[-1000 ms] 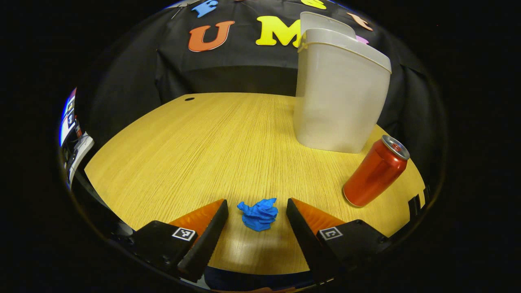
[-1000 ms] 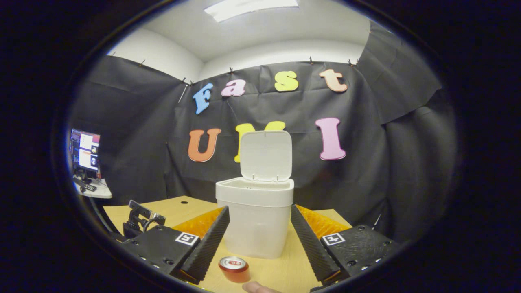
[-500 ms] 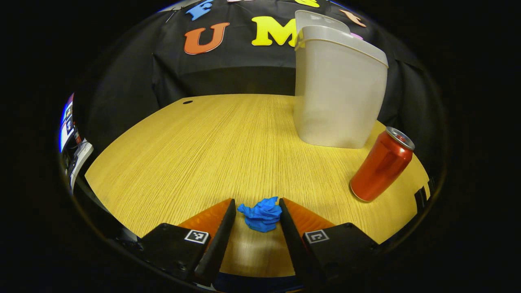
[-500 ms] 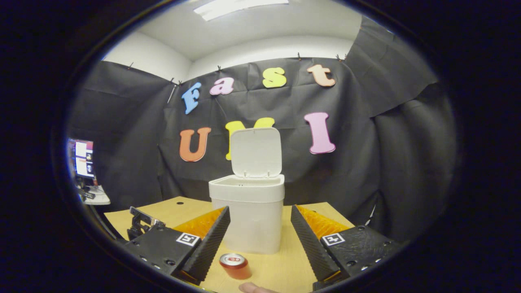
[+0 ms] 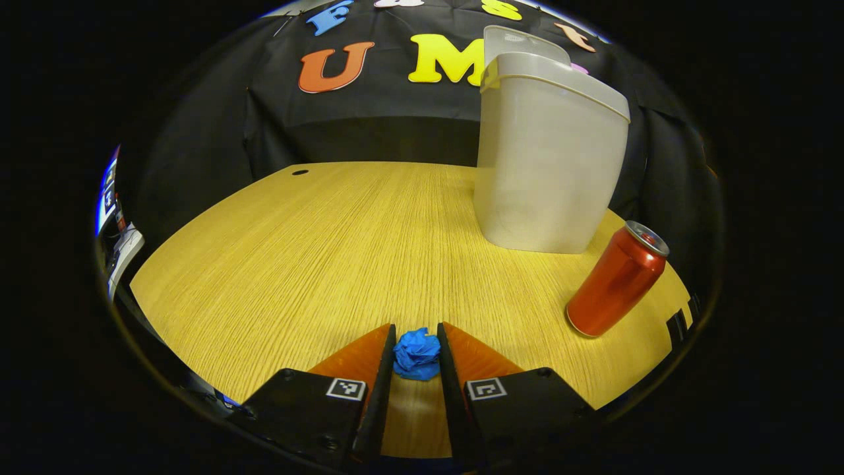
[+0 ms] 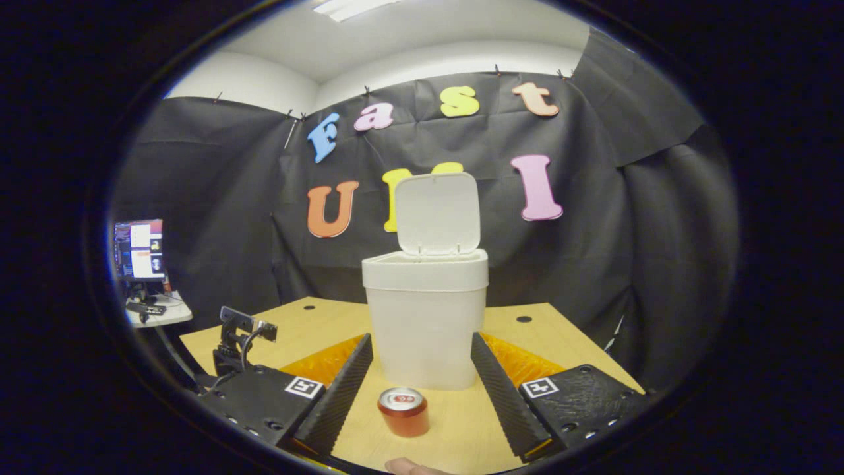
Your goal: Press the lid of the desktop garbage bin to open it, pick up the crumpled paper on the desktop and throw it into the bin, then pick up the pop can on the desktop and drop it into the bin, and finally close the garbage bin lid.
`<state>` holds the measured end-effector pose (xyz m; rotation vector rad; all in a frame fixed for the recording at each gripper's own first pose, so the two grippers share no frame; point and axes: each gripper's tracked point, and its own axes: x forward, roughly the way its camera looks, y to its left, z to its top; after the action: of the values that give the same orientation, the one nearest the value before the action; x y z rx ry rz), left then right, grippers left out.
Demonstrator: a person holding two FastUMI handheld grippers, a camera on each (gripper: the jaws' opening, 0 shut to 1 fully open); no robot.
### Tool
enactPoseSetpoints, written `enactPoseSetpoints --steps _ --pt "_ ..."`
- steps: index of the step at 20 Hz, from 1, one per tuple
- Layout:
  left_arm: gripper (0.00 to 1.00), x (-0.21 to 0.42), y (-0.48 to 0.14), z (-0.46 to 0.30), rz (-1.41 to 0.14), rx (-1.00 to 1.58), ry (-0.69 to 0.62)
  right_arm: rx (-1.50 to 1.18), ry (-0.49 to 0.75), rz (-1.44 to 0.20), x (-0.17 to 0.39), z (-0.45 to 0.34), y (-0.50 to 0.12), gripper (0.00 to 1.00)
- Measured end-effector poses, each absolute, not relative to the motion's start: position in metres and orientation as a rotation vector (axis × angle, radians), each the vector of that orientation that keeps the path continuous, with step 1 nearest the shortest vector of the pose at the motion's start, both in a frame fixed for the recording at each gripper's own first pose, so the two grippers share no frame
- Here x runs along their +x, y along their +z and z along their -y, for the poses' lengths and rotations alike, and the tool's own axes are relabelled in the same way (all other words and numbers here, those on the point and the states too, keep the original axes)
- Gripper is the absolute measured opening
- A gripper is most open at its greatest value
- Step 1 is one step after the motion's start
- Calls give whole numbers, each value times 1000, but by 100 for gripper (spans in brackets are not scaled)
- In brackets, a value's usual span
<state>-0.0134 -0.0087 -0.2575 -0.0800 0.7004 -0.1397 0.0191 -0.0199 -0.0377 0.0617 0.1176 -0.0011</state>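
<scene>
In the left gripper view, I have my left gripper clenched on the crumpled paper, a blue wad pinched between both fingers low over the wooden desk; whether it has left the wood I cannot say, as the fingers hide its underside. Ahead and to the right stands the garbage bin, and just beside its base, nearer me, the pop can stands upright. In the right gripper view, my right gripper hangs spread wide and empty above the desk, the can standing between its fingers but apart from both, the bin directly behind it with the lid tipped up and back, the mouth open. By my reading the lid step is done and the paper step is in hand: the next move calls for me to lift the wad clear, carry it up and rightward over the bin's rim, and let go only once it is above the opening, with the can to follow.
</scene>
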Motion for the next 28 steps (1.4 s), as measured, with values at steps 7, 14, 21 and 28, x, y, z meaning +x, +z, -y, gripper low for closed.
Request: enactPoseSetpoints --steps 7,14,21,28 --pt "41 2 -213 0 -545 -82 -96 66 -13 -110 16 11 -80 93" --pt "41 12 -156 -8 -346 -105 -53 -4 -70 -142 27 10 -155 96" --pt "41 13 -150 -2 -316 -118 -56 27 -41 -245 46 6 -202 96" --pt "41 10 -151 3 -325 -106 -63 -28 -75 -263 63 10 -210 91"
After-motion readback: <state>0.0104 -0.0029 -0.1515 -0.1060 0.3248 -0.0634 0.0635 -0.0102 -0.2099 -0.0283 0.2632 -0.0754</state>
